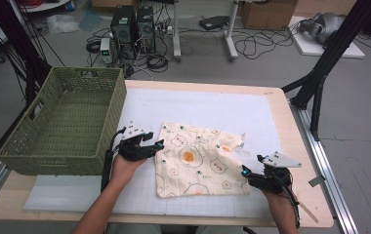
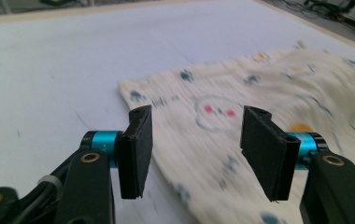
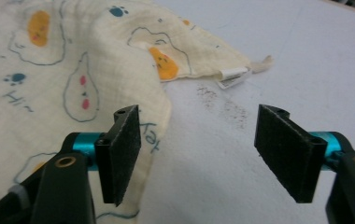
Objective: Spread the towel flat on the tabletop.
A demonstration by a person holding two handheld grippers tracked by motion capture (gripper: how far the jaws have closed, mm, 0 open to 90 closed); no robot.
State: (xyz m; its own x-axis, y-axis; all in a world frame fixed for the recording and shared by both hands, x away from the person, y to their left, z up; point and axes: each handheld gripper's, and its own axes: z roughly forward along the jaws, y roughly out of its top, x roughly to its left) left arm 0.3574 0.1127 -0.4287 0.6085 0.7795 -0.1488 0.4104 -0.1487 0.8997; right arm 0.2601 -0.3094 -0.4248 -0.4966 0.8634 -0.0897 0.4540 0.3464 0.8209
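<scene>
Both sets of jaws are apart, nothing pinched. The cloth (image 1: 199, 161) lies flat mid-table, right of the basket (image 1: 64, 122). You've got the left gripper (image 1: 156, 145) and right gripper (image 1: 246, 171) at opposite edges, so I'd bite well onto the fabric and lift evenly.

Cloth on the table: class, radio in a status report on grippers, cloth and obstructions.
Left gripper open over cloth edge, holding nothing. Right gripper open at opposite edge, empty. Cloth lies flat on mat. Green basket stands left, not obstructing.

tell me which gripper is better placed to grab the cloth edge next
Left, probably. The left gripper has open jaws straddling the cloth edge; the right gripper is open mostly over bare mat.
</scene>
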